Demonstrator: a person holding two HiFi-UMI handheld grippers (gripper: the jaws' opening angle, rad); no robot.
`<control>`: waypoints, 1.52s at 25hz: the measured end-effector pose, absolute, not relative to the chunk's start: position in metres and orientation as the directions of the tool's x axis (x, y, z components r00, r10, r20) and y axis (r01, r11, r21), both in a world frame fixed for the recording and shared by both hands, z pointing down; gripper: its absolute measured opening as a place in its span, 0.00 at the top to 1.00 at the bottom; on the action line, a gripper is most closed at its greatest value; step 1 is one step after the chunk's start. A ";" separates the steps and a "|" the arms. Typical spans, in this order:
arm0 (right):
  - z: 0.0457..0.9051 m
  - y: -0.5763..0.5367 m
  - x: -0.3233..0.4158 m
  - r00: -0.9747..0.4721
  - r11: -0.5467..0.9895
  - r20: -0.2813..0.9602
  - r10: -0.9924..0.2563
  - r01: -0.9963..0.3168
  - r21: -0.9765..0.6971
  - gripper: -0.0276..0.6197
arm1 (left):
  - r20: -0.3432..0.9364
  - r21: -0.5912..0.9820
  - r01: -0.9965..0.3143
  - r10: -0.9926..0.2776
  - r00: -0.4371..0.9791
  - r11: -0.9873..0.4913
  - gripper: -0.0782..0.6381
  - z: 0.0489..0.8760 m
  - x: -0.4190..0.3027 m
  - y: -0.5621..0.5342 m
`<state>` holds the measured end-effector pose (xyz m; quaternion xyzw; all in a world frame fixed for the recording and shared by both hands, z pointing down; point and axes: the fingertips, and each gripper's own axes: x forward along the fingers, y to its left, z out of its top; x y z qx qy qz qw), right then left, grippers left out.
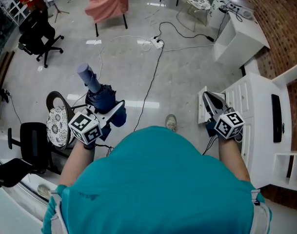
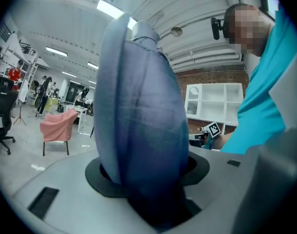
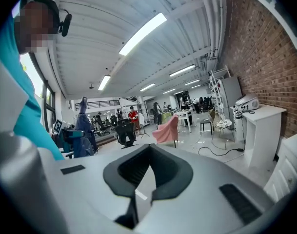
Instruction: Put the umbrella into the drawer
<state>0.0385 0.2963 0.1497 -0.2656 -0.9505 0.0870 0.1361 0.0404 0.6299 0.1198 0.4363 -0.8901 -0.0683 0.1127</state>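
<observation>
Left claw (image 1: 113, 112) clamps umbrella (image 2: 138, 106); right claw (image 3: 135, 195) closed, empty.

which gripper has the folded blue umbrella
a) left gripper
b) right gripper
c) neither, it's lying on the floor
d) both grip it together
A: the left gripper view shows the umbrella clamped between the jaws of the left gripper, standing up out of them, while the right gripper has nothing between its jaws.
</observation>
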 end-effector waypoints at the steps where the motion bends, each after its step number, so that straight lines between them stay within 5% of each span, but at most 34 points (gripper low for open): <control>1: 0.154 0.285 0.020 -0.818 0.840 0.212 0.534 0.485 -0.244 0.92 | 0.144 0.212 -0.758 -0.787 -0.600 0.617 0.54 0.121 0.027 0.619; 13: 0.138 0.161 -0.189 -0.750 0.779 0.217 0.625 0.584 -0.226 0.92 | 0.128 0.217 -0.727 -0.757 -0.640 0.651 0.53 0.094 -0.150 0.463; 38: 0.142 0.165 -0.369 -0.863 0.896 0.249 0.440 0.404 -0.184 0.92 | 0.159 0.213 -0.882 -0.906 -0.393 0.420 0.54 0.112 -0.412 0.436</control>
